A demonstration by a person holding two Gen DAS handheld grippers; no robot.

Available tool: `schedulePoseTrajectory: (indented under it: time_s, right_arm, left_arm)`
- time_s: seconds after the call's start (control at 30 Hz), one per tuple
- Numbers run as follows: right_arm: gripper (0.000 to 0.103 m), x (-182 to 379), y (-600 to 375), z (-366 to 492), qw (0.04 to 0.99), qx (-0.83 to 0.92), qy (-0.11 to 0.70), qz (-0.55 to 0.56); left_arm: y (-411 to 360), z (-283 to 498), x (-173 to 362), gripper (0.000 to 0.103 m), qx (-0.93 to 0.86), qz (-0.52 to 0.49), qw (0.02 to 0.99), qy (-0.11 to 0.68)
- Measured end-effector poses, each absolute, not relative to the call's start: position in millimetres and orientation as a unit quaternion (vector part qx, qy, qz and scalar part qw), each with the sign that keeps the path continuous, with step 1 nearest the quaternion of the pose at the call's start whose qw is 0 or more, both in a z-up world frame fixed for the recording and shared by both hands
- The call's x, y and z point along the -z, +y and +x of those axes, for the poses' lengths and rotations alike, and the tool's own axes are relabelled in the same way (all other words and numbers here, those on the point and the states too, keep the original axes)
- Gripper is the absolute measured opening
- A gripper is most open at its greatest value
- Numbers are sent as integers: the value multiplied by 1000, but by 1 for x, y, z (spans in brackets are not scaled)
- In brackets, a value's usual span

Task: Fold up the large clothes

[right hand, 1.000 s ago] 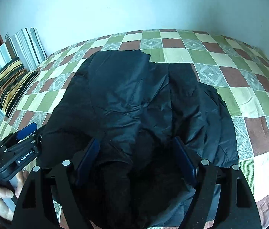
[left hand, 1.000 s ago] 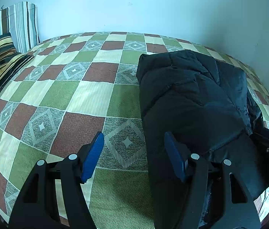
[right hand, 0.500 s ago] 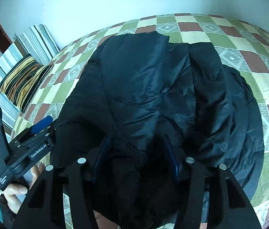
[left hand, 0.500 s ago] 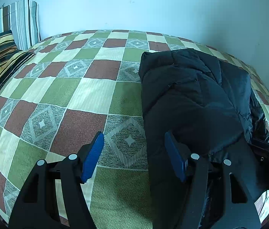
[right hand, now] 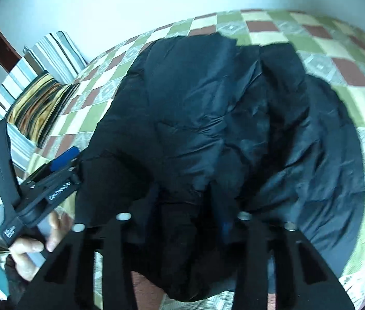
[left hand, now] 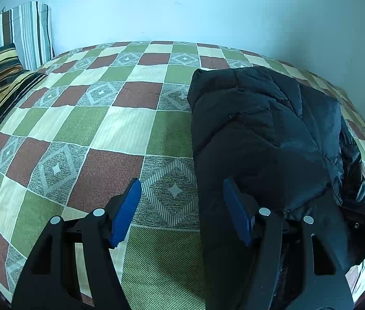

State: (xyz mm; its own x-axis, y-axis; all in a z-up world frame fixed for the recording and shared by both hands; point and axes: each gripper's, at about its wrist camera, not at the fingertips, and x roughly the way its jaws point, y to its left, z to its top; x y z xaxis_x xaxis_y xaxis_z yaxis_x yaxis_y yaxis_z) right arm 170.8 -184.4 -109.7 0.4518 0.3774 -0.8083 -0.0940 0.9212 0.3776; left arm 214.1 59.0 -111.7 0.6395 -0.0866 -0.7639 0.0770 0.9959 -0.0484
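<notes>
A black puffy jacket (left hand: 260, 129) lies partly folded on the checked bedspread (left hand: 84, 134). My left gripper (left hand: 181, 183) hovers open over the jacket's left edge, one blue pad above the bedspread and the other above the dark fabric, gripping nothing. In the right wrist view the jacket (right hand: 208, 90) fills the middle. My right gripper (right hand: 185, 193) is sunk into its near edge, jaws closing, with a bunched fold of fabric pinched between the pads. A hand (right hand: 27, 253) holds the left gripper's body (right hand: 53, 180) at the jacket's left side.
Striped pillows (left hand: 4, 77) lean at the head of the bed on the left, also in the right wrist view (right hand: 40, 98). A pale wall (left hand: 182, 7) runs behind the bed. The bedspread stretches bare to the left of the jacket.
My right gripper tilted down into the jacket's near edge and its jaws narrowed around a fold of fabric. The left gripper kept still and open.
</notes>
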Motion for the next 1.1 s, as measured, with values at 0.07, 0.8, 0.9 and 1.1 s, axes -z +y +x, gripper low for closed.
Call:
schedulePoseTrajectory:
  time_s: [0.07,0.8,0.9,1.1]
  right_arm:
    - [23,111,-185,172,839,-145,503,146]
    - [8,104,-298,138,877,-1,456,152]
    - [8,118,-314,134,870,9,466,159]
    - [10,154,-322,144,853,-2,491,176]
  left_arm:
    - [59,214,111,66,45,-5,905,422]
    - [-6,189,85,65,165,5,901,401]
    - [-29,188,96,66,176,27,895,408]
    - [-57,202,119,66,162,65,884,434]
